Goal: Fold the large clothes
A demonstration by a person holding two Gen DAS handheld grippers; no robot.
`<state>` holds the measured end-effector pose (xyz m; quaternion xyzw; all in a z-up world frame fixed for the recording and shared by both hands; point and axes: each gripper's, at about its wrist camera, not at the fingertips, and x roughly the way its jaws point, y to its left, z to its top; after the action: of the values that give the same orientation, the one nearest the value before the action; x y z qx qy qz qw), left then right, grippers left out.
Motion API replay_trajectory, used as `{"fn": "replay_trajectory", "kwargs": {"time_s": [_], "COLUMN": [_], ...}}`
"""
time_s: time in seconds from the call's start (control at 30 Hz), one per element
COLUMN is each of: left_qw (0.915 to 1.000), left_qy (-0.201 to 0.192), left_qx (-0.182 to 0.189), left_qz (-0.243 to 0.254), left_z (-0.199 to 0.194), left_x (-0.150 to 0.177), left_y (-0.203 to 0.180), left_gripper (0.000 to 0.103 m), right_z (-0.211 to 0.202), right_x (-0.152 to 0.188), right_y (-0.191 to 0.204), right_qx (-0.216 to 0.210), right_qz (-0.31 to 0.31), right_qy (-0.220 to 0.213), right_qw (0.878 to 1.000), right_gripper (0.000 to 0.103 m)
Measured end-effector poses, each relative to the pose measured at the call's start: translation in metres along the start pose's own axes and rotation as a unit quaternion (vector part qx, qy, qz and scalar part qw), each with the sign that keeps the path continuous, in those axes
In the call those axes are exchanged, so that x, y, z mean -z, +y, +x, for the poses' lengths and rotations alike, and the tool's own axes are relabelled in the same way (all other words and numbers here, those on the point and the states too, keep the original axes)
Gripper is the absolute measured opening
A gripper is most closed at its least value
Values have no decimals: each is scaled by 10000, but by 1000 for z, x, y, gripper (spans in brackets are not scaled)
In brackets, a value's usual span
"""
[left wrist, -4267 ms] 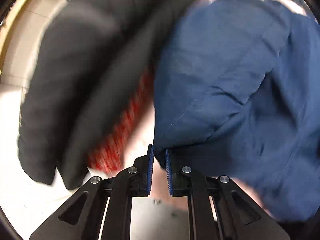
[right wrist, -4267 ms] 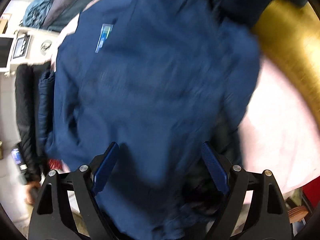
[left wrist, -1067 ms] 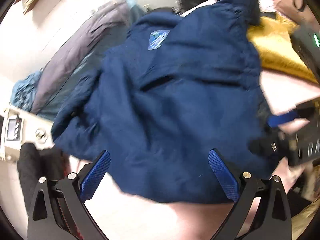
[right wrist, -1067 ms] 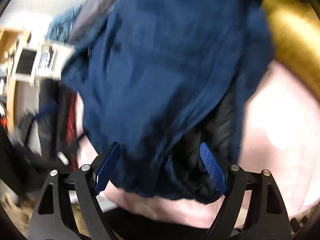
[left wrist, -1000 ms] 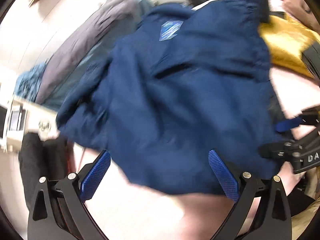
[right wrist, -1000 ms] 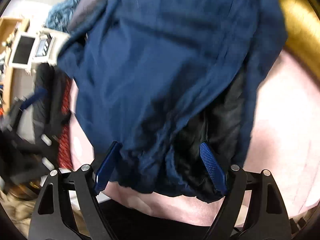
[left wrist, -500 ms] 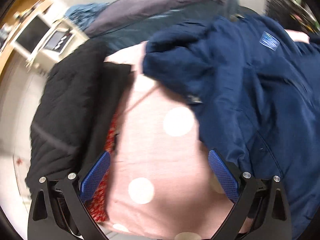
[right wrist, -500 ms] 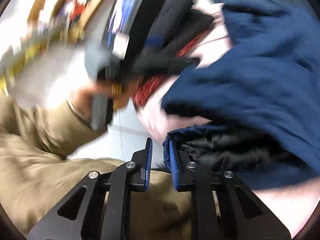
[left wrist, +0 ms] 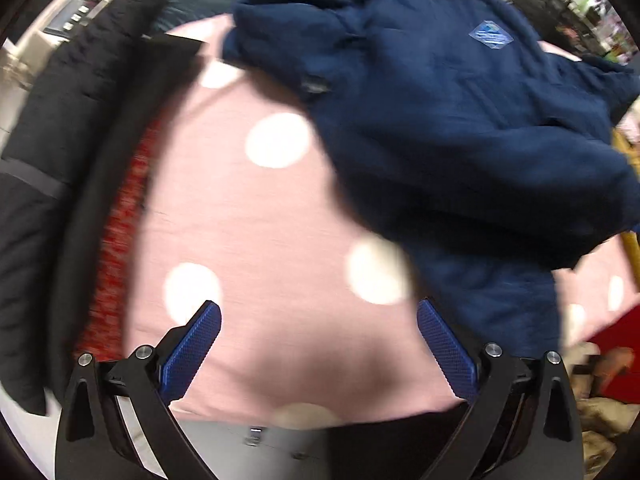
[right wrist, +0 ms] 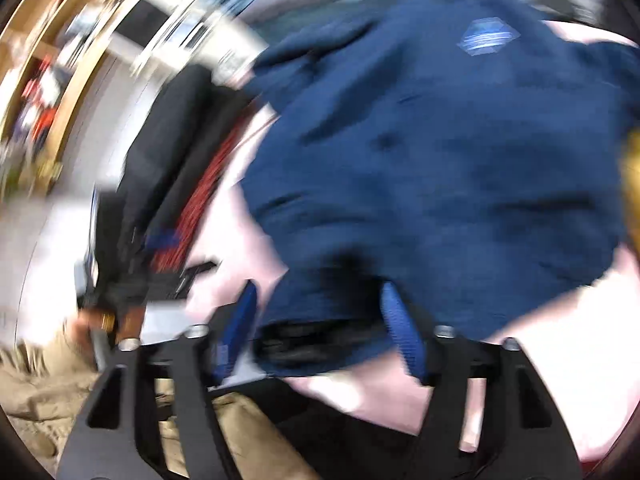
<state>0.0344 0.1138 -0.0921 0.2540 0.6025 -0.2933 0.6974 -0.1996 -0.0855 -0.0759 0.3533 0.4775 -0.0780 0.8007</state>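
Two grippers wide open: left gripper (left wrist: 318,334) over the pink dotted sheet (left wrist: 248,216), right gripper (right wrist: 320,324) straddling the navy jacket (right wrist: 440,152) hem, nothing pinched. Jacket lies bunched beside the black coat (left wrist: 60,128). Best flatten it first, then pinch hem corners.

Jacket (left wrist: 460,128): navy blue, pale blue diamond patch (left wrist: 491,36) on it; black lining at hem in right wrist view.
Sheet (left wrist: 248,216): pink with white polka dots.
Coat (left wrist: 76,120): black, grey band across it.
Knit (left wrist: 124,220) beside coat: red, speckled darker.
Gripper pads (left wrist: 190,350): blue, fine cross-hatch texture; frames black.
Cloth (right wrist: 632,184) at right edge: mustard yellow.
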Motion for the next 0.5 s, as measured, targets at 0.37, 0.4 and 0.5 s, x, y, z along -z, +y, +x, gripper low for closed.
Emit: {"fn": "replay_trajectory", "kwargs": {"time_s": [0.37,0.4,0.5], "left_qw": [9646,9597,9513], "left_qy": [-541,-667,-895], "left_qx": [290,58,-769], "left_qz": [2564,2729,2848], "left_z": [-33,-29,-7], "left_x": [23,25,12], "left_y": [-123,-135,-168], "left_gripper": [97,97,97], "right_z": [-39,-36,-28], "right_x": [13,15,24], "right_y": [-95,-97,-101], "right_qx": [1022,1019,1027], "right_qz": [1404,1444,1435], "right_qy": [-520,-499,-385], "right_qw": [9834,9830,9836], "right_gripper": [73,73,73]}}
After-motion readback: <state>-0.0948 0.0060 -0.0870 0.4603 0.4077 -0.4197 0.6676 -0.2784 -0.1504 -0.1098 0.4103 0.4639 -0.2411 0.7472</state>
